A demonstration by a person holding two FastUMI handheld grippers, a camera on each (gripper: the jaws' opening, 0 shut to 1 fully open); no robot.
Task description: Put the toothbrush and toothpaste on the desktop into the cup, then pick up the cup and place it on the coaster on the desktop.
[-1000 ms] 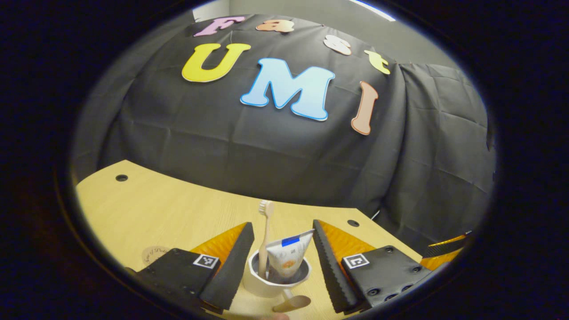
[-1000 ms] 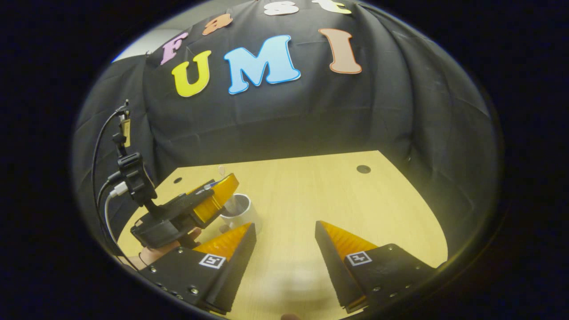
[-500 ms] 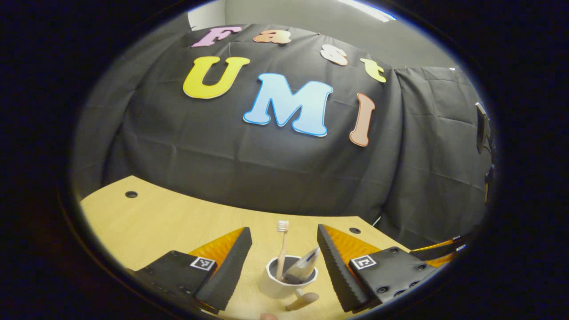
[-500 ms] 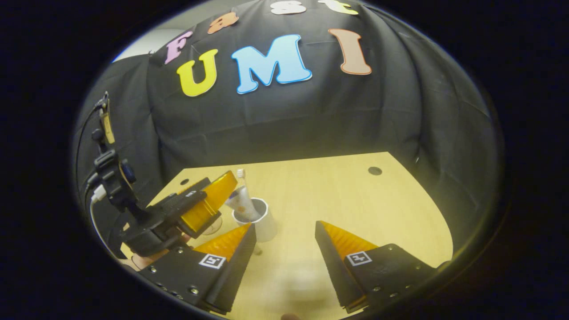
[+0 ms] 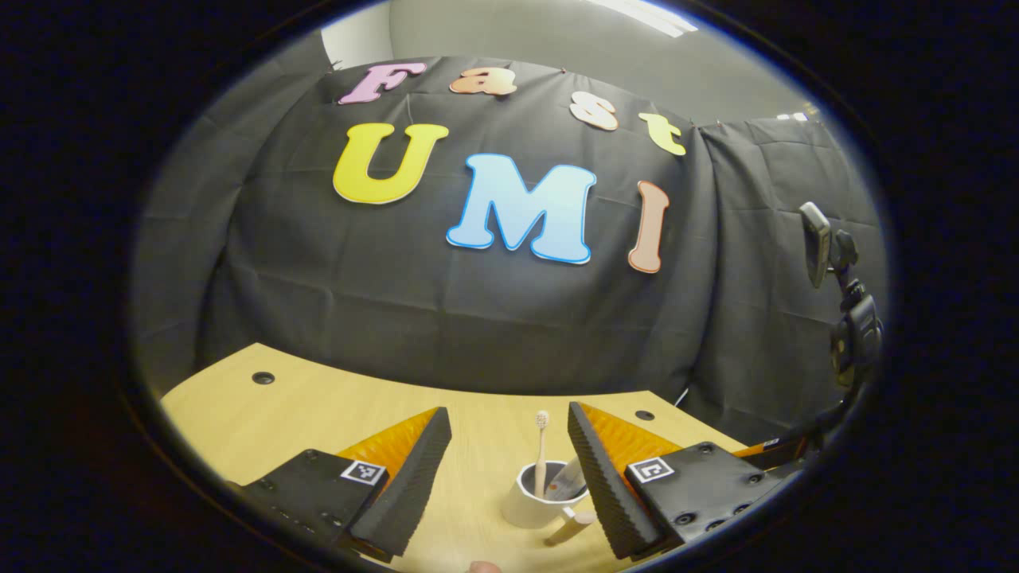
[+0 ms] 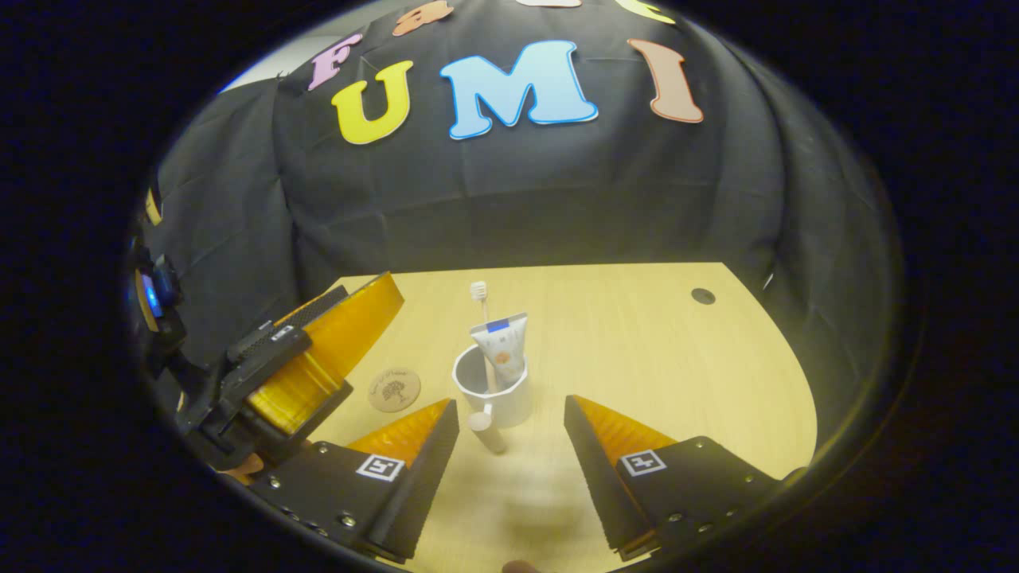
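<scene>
The cup (image 6: 493, 391) stands just ahead of the right tool (image 6: 509, 446), its fingers spread.

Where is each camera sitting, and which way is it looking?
Left gripper view: rides on the left gripper, low over the wooden desk, facing the booth wall; its own two open fingers frame the white cup.
Right gripper view: rides on the right gripper, higher up, looking down the desk at the cup, toothbrush, toothpaste and round coaster; the left gripper shows beside them.
Shared: cup, toothbrush, desk, wall.
</scene>
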